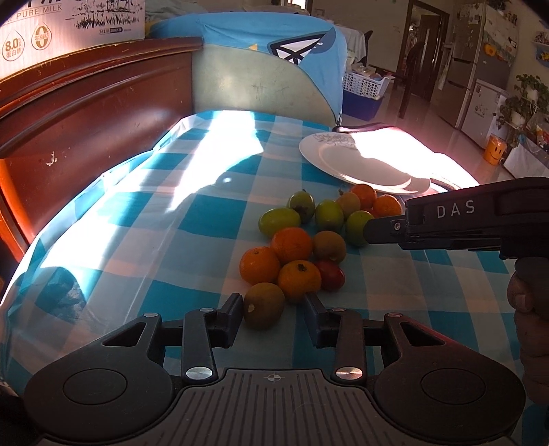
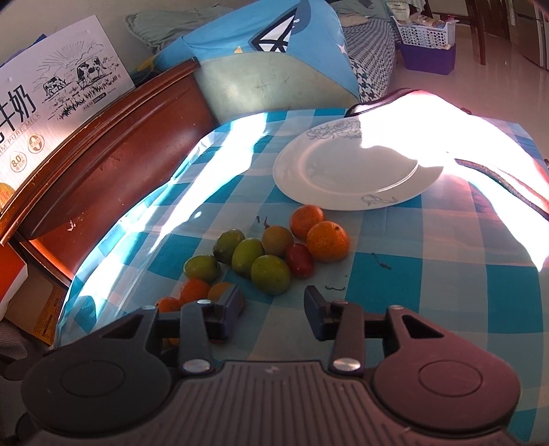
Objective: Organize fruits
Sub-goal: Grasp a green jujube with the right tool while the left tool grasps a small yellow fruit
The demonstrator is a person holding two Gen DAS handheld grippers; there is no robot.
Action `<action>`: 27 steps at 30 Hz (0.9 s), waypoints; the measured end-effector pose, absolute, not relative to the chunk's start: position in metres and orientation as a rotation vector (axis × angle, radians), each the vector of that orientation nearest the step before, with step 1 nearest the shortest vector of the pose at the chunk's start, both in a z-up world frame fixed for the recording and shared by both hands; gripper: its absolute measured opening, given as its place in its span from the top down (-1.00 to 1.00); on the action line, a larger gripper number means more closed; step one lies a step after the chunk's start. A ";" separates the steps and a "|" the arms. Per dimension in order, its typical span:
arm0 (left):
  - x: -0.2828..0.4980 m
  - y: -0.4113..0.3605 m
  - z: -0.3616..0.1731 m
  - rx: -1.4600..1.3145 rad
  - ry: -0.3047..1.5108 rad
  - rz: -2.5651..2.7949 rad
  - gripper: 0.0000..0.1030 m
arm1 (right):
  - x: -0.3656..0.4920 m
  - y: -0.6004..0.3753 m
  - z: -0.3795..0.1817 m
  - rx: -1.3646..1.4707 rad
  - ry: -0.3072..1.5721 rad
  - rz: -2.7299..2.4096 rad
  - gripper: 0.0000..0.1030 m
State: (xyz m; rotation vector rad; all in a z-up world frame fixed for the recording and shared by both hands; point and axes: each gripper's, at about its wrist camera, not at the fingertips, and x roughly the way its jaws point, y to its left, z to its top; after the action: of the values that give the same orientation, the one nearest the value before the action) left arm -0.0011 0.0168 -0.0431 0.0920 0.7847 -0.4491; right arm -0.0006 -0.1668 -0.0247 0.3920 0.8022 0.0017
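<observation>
A pile of small fruits lies on the blue checked tablecloth [image 1: 192, 219]: orange tangerines [image 1: 291, 244], green fruits [image 1: 278, 221], brownish ones and a red one [image 1: 331, 274]. A white plate [image 1: 357, 161] lies empty behind them. My left gripper [image 1: 274, 303] is open, its jaws either side of a brown-green fruit [image 1: 263, 305] at the pile's near end. My right gripper [image 2: 272, 302] is open and empty just in front of a green fruit [image 2: 270, 274]; in the left wrist view it reaches in from the right [image 1: 374, 230]. The plate also shows in the right wrist view [image 2: 350, 171].
A dark wooden headboard [image 1: 85, 137] runs along the left of the table, with a milk carton box [image 1: 68, 31] on top. A blue and grey cushion [image 1: 260, 75] stands behind the table. Bright sunlight washes out the table's right side [image 2: 480, 144].
</observation>
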 end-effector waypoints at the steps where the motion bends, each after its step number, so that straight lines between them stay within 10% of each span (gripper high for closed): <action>1: -0.001 0.017 -0.043 0.089 0.786 -0.445 0.30 | 0.001 -0.167 -0.026 0.394 0.802 -0.001 0.21; 27: -0.002 0.017 -0.036 0.061 0.754 -0.444 0.54 | 0.013 -0.166 -0.030 0.418 0.798 0.001 0.43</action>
State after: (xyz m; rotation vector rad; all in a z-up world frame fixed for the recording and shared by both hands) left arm -0.0017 0.0173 -0.0360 0.0611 0.7542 -0.4438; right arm 0.0130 -0.1660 -0.0303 0.4178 0.7980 0.0012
